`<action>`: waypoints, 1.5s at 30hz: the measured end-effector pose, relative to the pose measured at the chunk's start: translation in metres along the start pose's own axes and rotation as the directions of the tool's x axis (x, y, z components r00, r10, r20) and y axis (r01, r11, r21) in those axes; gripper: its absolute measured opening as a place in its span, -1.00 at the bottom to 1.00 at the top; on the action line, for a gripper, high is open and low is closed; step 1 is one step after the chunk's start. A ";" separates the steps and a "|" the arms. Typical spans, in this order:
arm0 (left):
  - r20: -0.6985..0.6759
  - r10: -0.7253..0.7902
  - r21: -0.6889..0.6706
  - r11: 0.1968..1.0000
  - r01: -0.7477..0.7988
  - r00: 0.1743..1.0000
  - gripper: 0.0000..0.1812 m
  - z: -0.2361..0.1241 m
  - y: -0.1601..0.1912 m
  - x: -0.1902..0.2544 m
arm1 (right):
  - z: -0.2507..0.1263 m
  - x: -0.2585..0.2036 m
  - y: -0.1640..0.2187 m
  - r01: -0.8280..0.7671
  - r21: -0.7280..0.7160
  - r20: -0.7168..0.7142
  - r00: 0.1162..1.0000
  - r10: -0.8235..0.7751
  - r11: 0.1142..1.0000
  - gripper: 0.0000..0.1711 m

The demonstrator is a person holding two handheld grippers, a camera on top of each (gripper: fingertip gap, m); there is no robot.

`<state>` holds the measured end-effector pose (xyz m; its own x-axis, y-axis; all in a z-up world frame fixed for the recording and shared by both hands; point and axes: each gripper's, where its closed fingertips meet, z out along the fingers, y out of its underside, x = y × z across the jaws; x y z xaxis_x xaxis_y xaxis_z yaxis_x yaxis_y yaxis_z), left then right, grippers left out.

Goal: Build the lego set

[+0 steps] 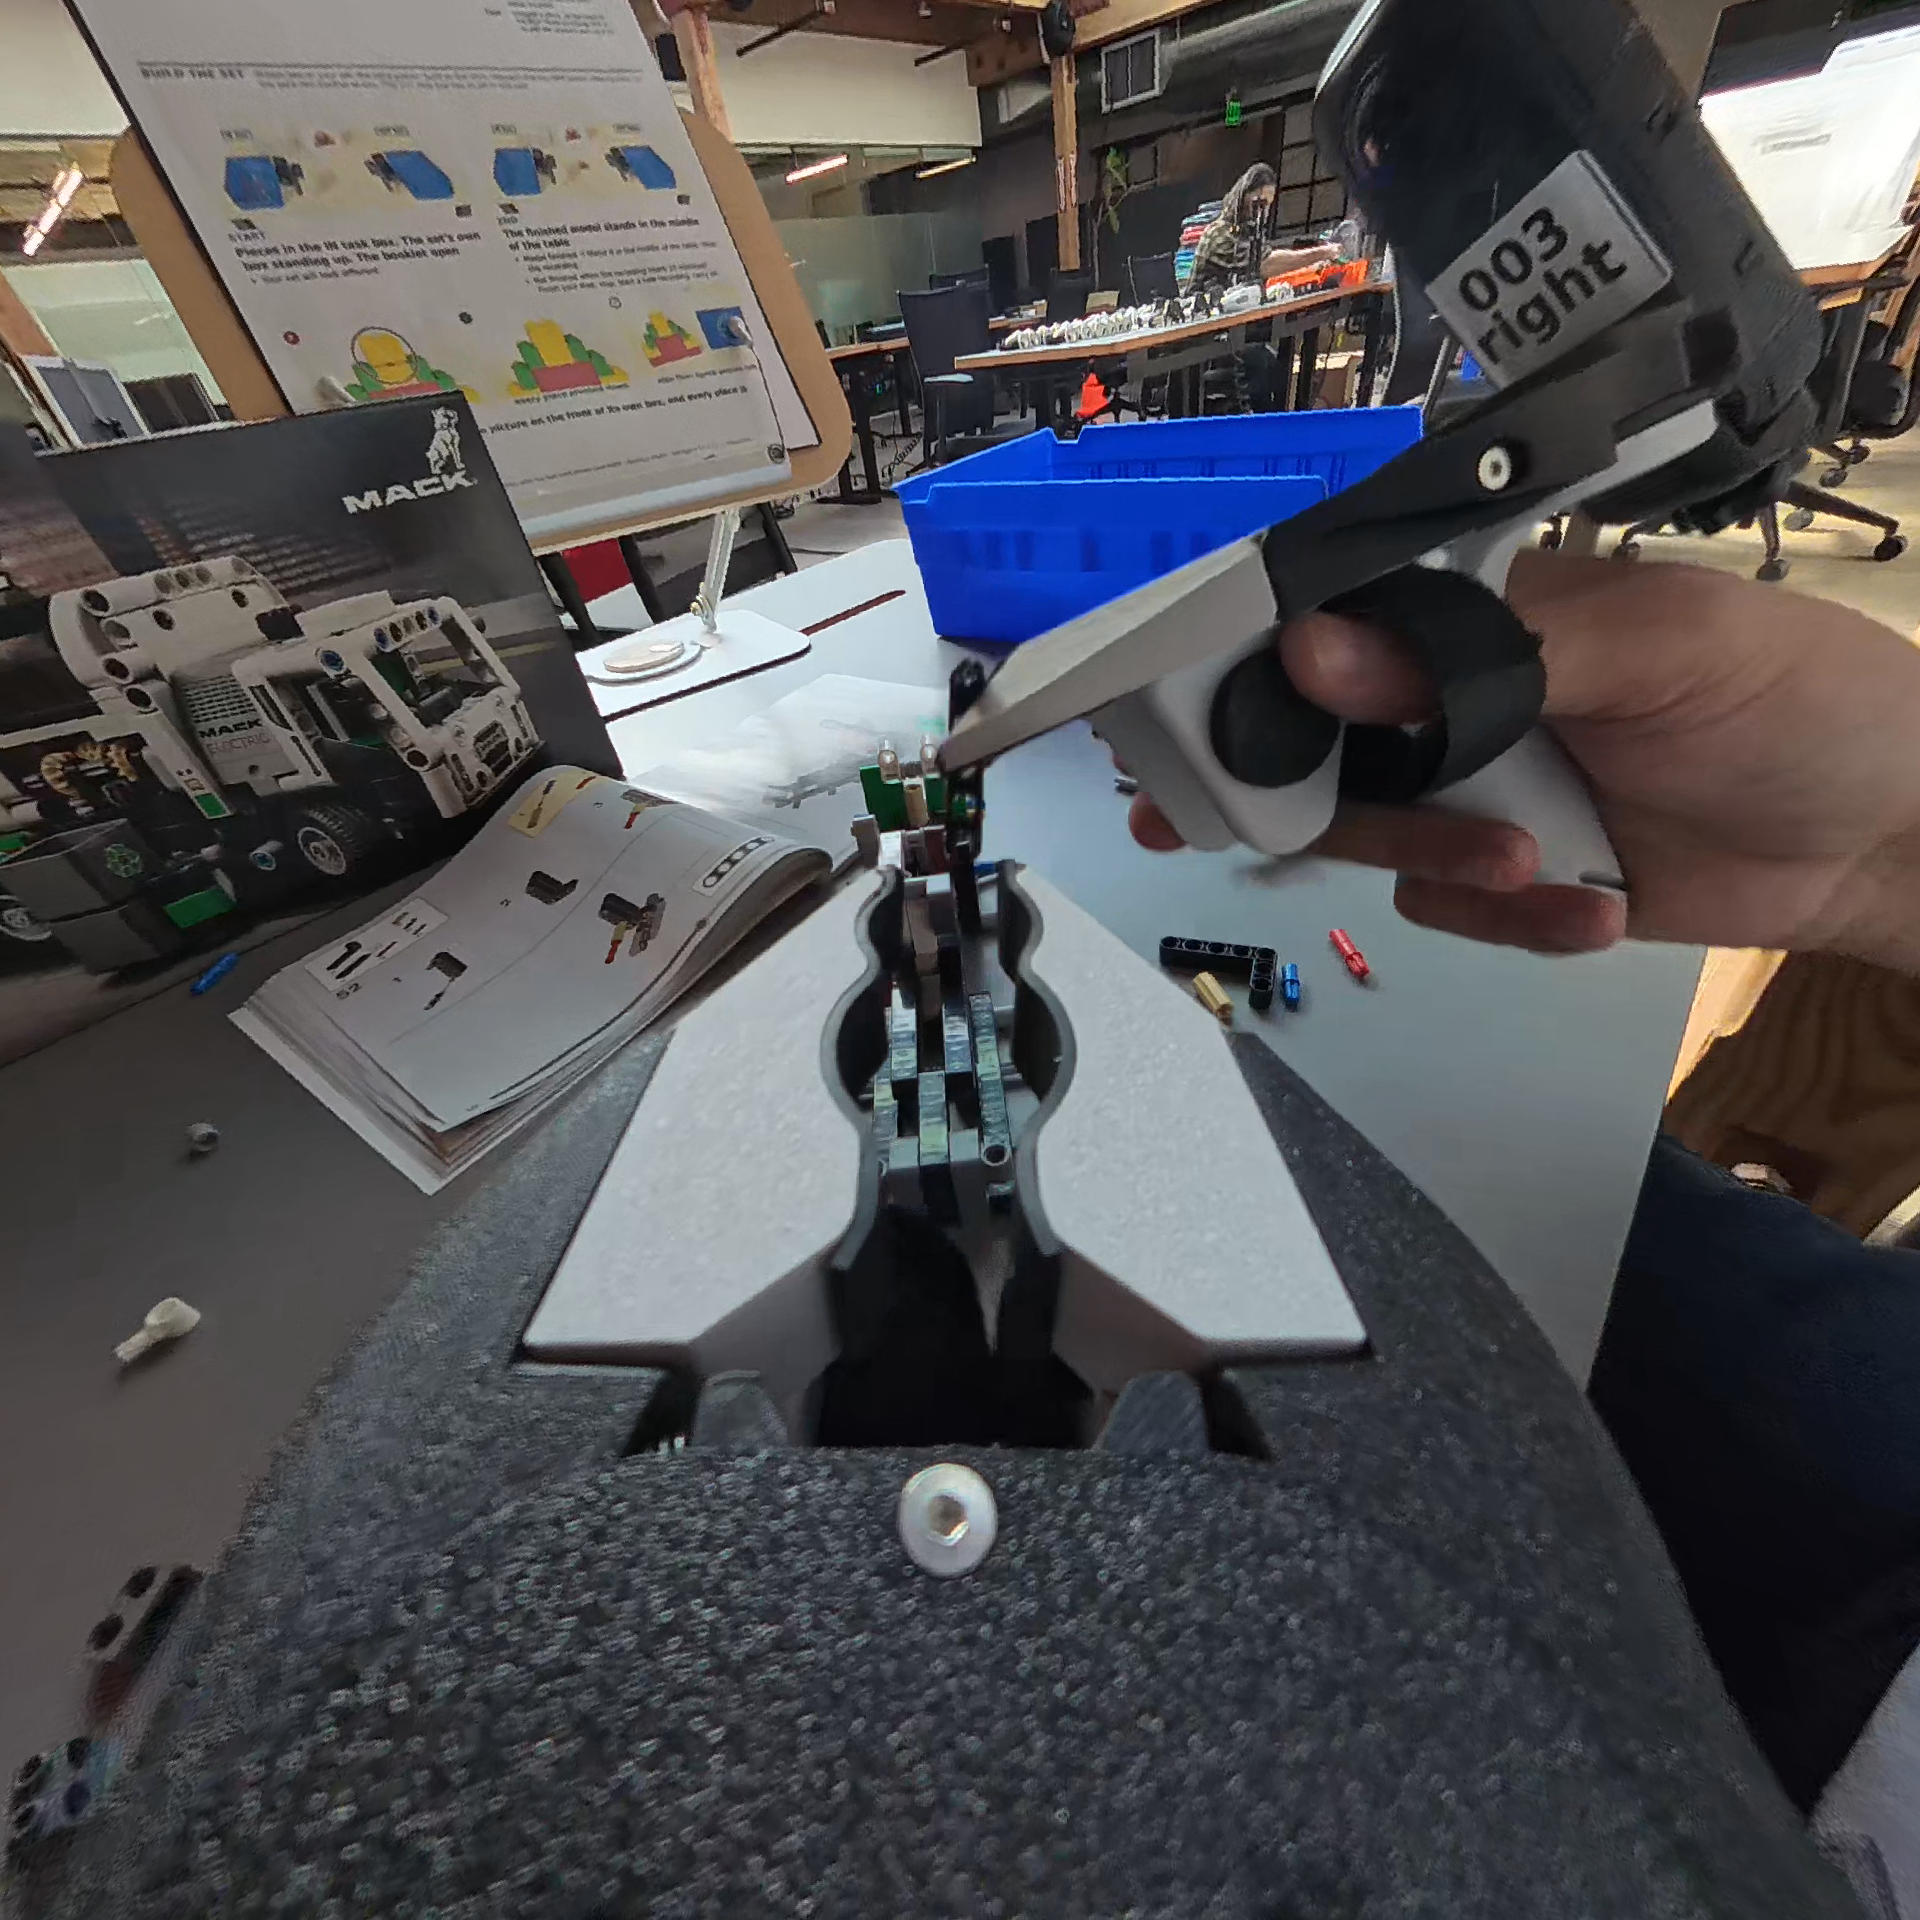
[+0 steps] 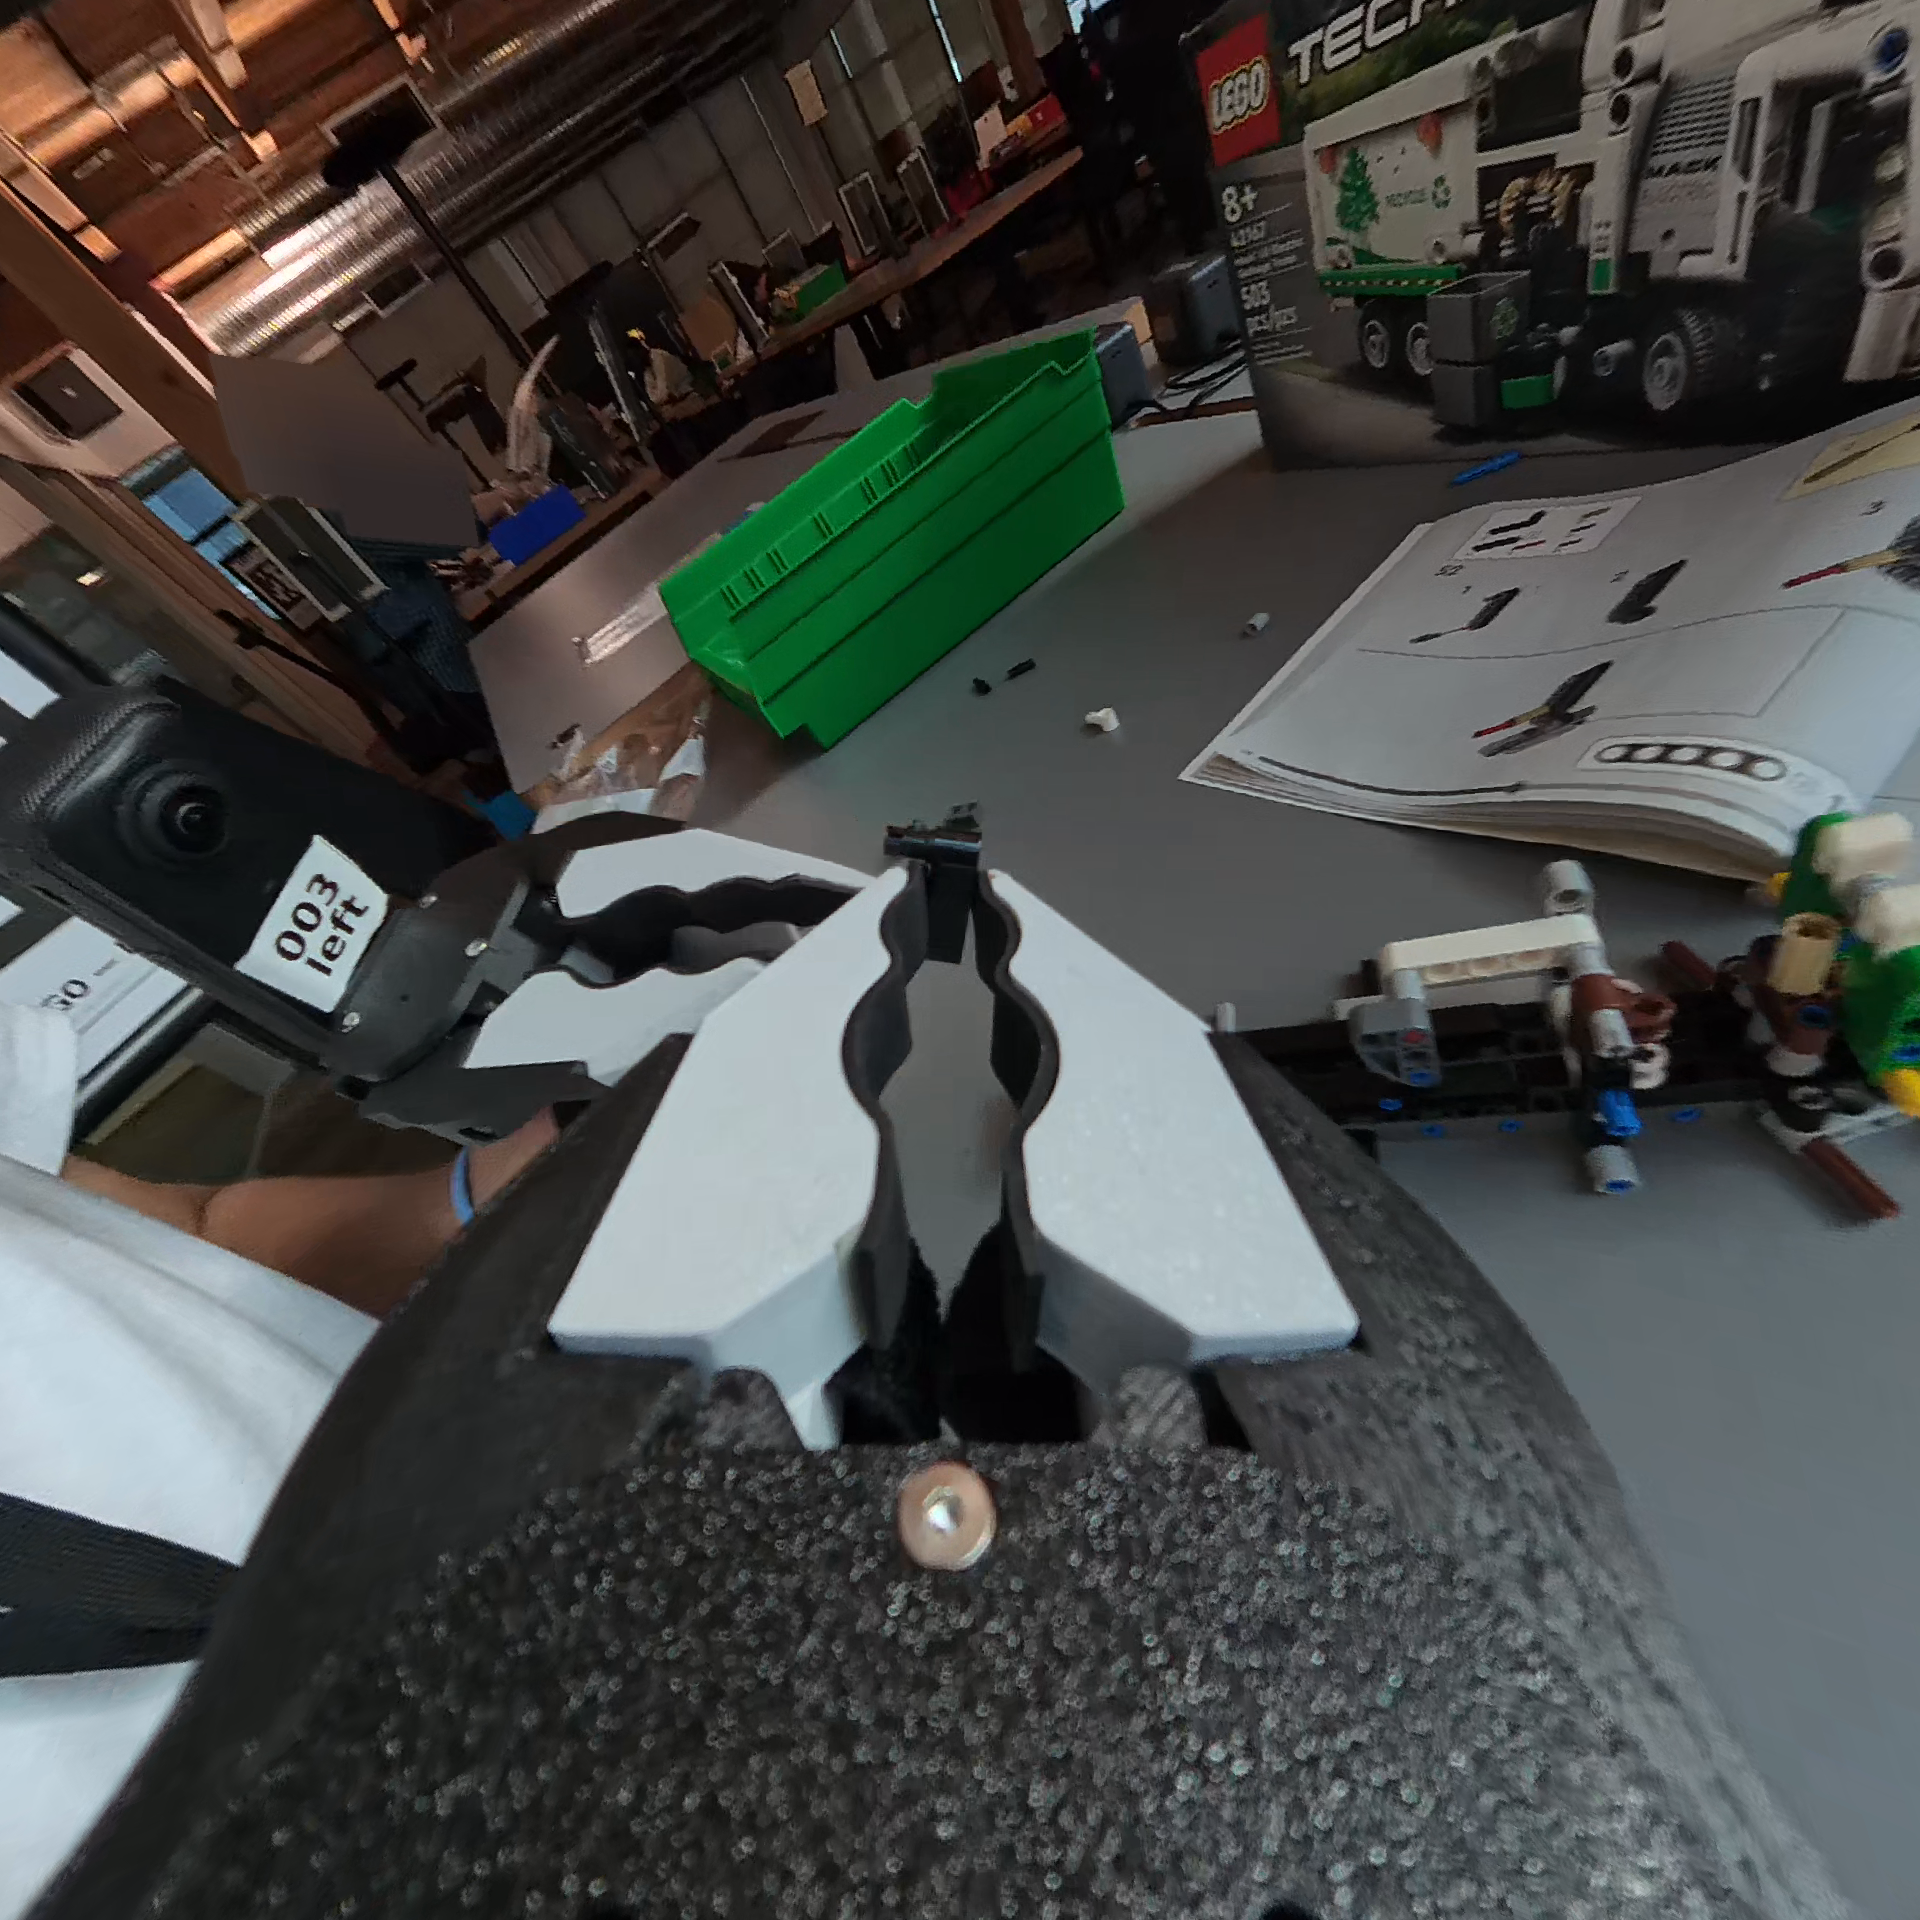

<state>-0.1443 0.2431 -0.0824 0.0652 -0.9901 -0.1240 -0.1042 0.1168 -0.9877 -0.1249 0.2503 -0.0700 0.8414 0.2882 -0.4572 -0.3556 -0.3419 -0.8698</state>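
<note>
Where left tool (image 1: 940,904) clamps chassis (image 1: 940,1081), ends hidden

You are in a large open workshop or lab space: exposed wooden beams (image 2: 125,312) and ductwork (image 2: 343,223) run overhead, long worktables (image 1: 1164,338) carry rows of parts, office chairs (image 1: 1860,416) stand about, and another person (image 1: 1242,223) works at a far bench. Your own grey table (image 2: 1558,1351) holds a blue bin (image 1: 1122,520) and a green bin (image 2: 904,561).

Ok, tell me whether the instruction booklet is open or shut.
Open: the instruction booklet lies flat on the table, pages spread, step diagrams facing up.
</note>
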 end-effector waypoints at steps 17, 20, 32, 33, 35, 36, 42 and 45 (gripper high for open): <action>-0.080 0.034 -0.285 0.957 -0.056 0.996 -0.82 0.007 0.064 -0.069 | -0.091 0.114 0.008 0.134 0.020 -0.280 0.952 -0.123 0.991 -0.91; -0.234 0.069 -0.294 0.946 -0.138 0.970 -0.82 0.026 0.068 -0.058 | -0.102 0.119 0.016 0.119 0.032 -0.336 0.936 -0.102 0.992 -0.91; -0.182 0.087 -0.291 0.947 -0.138 0.980 -0.86 0.072 0.066 -0.087 | -0.109 0.113 0.018 0.176 0.056 -0.362 0.921 -0.144 0.983 -0.92; -0.184 0.078 -0.294 0.947 -0.131 0.980 -0.86 0.072 0.067 -0.088 | -0.105 0.109 0.021 0.203 0.025 -0.356 0.917 -0.181 0.979 -0.92; -0.197 0.071 -0.312 0.941 -0.131 0.978 -0.85 0.073 0.069 -0.086 | -0.100 0.107 0.025 0.239 -0.025 -0.359 0.904 -0.232 0.971 -0.92; -0.202 0.076 -0.320 0.937 -0.139 0.976 -0.85 0.073 0.071 -0.085 | -0.098 0.106 0.028 0.244 -0.041 -0.350 0.905 -0.242 0.969 -0.92; -0.219 0.135 -0.326 0.923 -0.203 0.966 -0.85 0.073 0.075 -0.079 | -0.105 0.109 0.021 0.204 0.025 -0.354 0.917 -0.182 0.979 -0.92; -0.225 0.162 -0.314 0.922 -0.228 0.961 -0.85 0.072 0.074 -0.076 | -0.107 0.107 0.020 0.207 0.040 -0.349 0.920 -0.180 0.977 -0.92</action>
<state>-0.0853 0.3330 -0.1528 -0.1774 -0.9499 -0.2573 -0.4224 0.3096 -0.8519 0.0014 0.1784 -0.1160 0.9799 0.0144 -0.1988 -0.1897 -0.2385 -0.9524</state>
